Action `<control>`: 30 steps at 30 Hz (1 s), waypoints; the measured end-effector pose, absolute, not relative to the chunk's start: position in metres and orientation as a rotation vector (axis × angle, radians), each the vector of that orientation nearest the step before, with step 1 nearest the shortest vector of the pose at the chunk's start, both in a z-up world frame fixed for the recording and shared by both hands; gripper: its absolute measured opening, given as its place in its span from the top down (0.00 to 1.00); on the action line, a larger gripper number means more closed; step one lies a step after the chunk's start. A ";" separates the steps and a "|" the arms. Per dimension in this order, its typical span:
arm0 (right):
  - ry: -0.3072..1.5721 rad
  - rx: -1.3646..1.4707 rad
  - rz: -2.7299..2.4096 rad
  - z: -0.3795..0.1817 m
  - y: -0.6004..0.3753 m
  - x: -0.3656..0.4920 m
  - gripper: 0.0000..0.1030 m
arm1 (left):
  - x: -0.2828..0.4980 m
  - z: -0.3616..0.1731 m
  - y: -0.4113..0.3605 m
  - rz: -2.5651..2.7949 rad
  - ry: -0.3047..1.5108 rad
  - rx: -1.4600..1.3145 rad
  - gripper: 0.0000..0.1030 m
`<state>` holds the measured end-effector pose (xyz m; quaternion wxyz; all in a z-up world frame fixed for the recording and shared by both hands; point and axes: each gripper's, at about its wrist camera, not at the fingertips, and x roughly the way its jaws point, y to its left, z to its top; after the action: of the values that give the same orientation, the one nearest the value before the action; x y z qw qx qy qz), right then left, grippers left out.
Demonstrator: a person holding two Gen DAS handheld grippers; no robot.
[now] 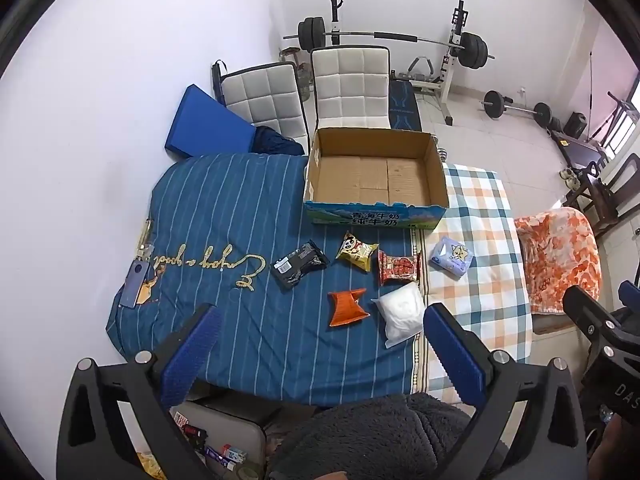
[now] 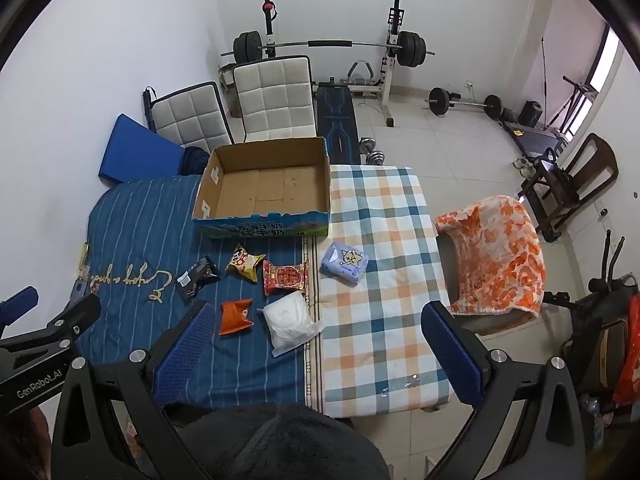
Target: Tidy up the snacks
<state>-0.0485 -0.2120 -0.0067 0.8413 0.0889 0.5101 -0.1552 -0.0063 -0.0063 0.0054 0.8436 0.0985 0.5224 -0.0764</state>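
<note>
Left wrist view: jaws spread, empty; orange packet (image 1: 347, 307) lies just ahead between them; descend squarely, pinch its waist, then carry to box (image 1: 376, 216).

Both grippers: black frames w/ silver screws, blue ribbed pads (image 1: 191, 356); "GenRobot.AI" lower left; dark fleece sleeve (image 2: 276, 440) bottom centre.

Bed (image 1: 240, 216) with cardboard box (image 1: 376, 200), snack packets (image 1: 356, 256).

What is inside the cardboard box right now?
Nothing: the cardboard box shows only its bare brown floor. All six packets, such as the orange packet, lie on the bedding in front of it. The strip behind its near wall is hidden.
</note>
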 end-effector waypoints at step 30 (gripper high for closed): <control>1.043 0.188 -0.355 -0.004 -0.216 -0.053 0.00 | -0.008 0.005 -0.007 -0.200 1.092 0.173 0.00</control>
<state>-0.0534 -0.2160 -0.0035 0.8478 0.0894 0.4949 -0.1683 -0.0080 -0.0068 0.0053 0.8462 0.0821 0.5178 -0.0949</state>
